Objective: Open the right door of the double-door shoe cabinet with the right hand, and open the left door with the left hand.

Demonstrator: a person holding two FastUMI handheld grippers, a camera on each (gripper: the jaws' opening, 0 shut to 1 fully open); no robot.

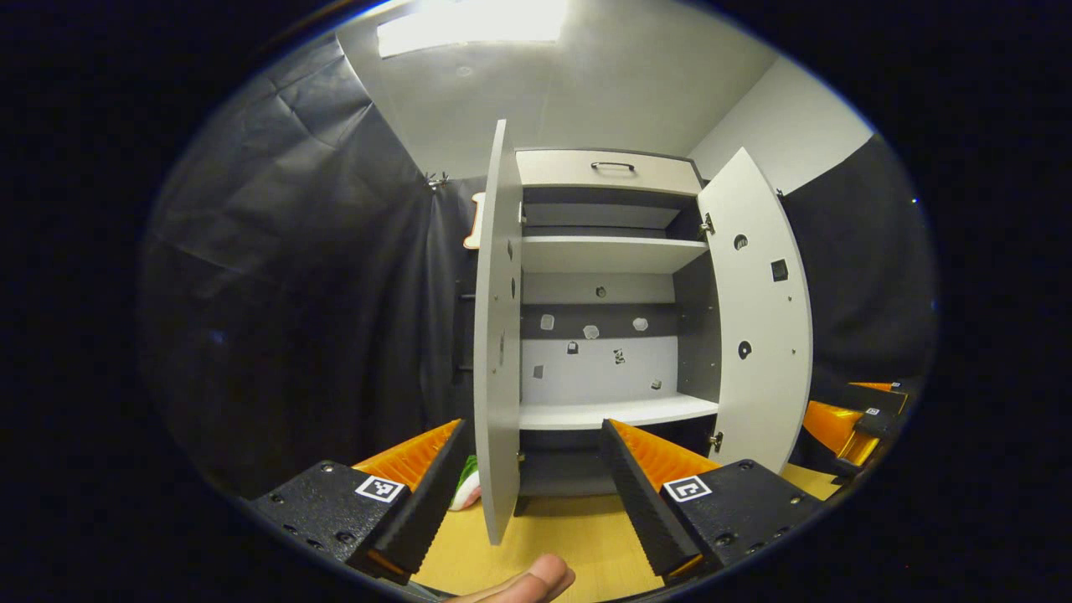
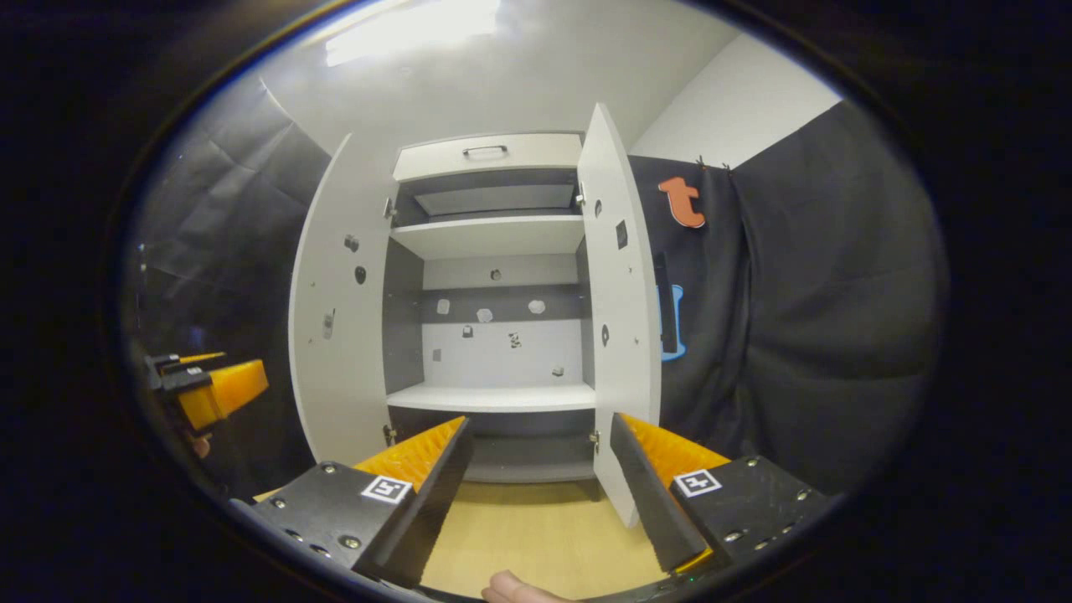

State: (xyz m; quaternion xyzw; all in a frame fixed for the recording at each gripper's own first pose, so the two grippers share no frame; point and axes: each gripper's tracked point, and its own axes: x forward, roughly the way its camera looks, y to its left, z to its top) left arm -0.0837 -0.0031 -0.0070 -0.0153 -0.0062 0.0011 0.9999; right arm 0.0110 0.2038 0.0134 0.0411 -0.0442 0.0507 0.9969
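Note:
The white shoe cabinet (image 1: 607,251) stands with both doors swung out, its shelves bare. In the left gripper view the left door (image 1: 498,335) is nearly edge-on, its lower edge inside the gap of my open left gripper (image 1: 536,490), with neither finger pressing on it. The right door (image 1: 758,310) stands open at the right, and my right gripper (image 1: 863,423) is beyond it. In the right gripper view the right door (image 2: 624,318) hangs just inside the right finger of my open right gripper (image 2: 540,490). The left door (image 2: 339,318) is wide open, with my left gripper (image 2: 209,389) beside it.
A drawer with a dark handle (image 1: 611,167) tops the cabinet. The cabinet stands on a light wooden floor (image 1: 569,536). Black cloth walls (image 1: 318,293) close in both sides. A small green and white object (image 1: 469,486) lies behind the left door. A thumb (image 1: 536,578) shows at the bottom.

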